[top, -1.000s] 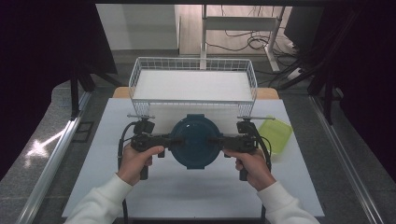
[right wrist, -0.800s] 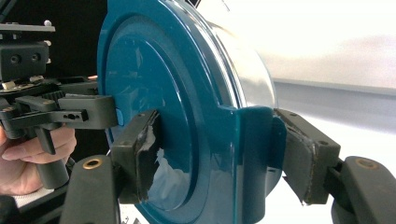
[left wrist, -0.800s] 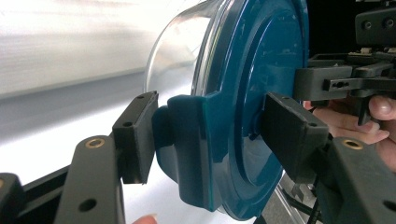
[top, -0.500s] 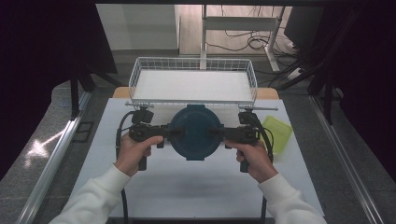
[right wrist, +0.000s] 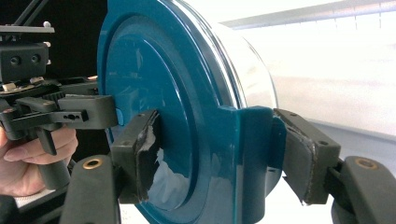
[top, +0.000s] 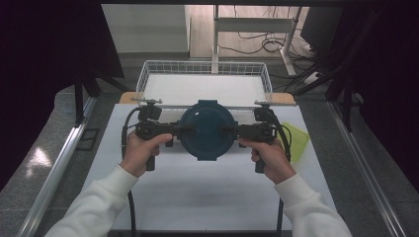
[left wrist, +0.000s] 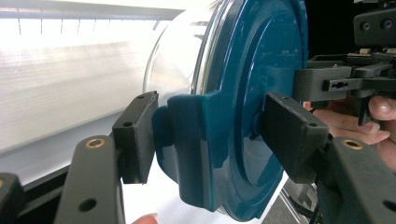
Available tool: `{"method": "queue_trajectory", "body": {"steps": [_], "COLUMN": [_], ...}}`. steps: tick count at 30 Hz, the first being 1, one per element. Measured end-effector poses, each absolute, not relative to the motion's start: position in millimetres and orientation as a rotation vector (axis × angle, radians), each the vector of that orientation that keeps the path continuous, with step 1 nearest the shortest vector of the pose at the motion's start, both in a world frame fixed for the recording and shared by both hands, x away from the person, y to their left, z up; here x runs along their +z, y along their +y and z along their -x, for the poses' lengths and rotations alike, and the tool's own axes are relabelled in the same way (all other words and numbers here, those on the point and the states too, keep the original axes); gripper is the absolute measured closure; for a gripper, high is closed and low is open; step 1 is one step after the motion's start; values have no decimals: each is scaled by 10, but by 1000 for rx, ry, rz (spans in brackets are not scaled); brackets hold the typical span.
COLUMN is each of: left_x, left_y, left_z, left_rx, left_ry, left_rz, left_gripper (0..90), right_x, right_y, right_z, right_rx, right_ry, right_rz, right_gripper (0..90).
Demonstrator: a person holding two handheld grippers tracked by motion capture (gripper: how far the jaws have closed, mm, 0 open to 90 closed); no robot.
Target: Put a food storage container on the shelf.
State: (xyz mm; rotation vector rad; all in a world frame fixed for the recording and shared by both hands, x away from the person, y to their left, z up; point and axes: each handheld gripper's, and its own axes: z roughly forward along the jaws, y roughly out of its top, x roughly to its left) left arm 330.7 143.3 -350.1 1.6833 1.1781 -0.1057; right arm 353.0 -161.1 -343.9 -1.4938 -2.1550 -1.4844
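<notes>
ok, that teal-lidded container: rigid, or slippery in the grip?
Container looks rigid: its lid tabs keep shape under both grippers' pads. The glossy lid and clear wall may be slippery. Probably light, since it looks empty.

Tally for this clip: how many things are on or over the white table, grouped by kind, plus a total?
Round clear container with teal clip-on lid, held between both grippers: 1
White wire basket: 1
Yellow-green flat piece: 1
Black two-jaw grippers, left and right: 2
Total: 5
</notes>
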Motion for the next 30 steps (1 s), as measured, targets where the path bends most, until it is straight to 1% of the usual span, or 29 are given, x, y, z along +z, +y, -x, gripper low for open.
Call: {"method": "queue_trajectory", "body": {"steps": [13, 21, 30], "left_x": [-3305, -3216, -3070], "left_y": [1510, 1552, 1555], "left_z": [-3419, -3527, -3637], "left_rx": [-90, -103, -82], "left_ry": [1165, 1161, 1150], "left_rz": [-1673, -1657, -1660], "left_gripper": [381, 382, 382], "right_x": [-3211, -3077, -2956], "right_y": [-1534, -1503, -1501], "right_z": [-3661, -3767, -3872], "right_rx": [-1497, -1506, -1524], "right_ry": [-2174, -2182, -2176], "right_rz": [1483, 1481, 1479], "right_gripper": [339, 346, 346]}}
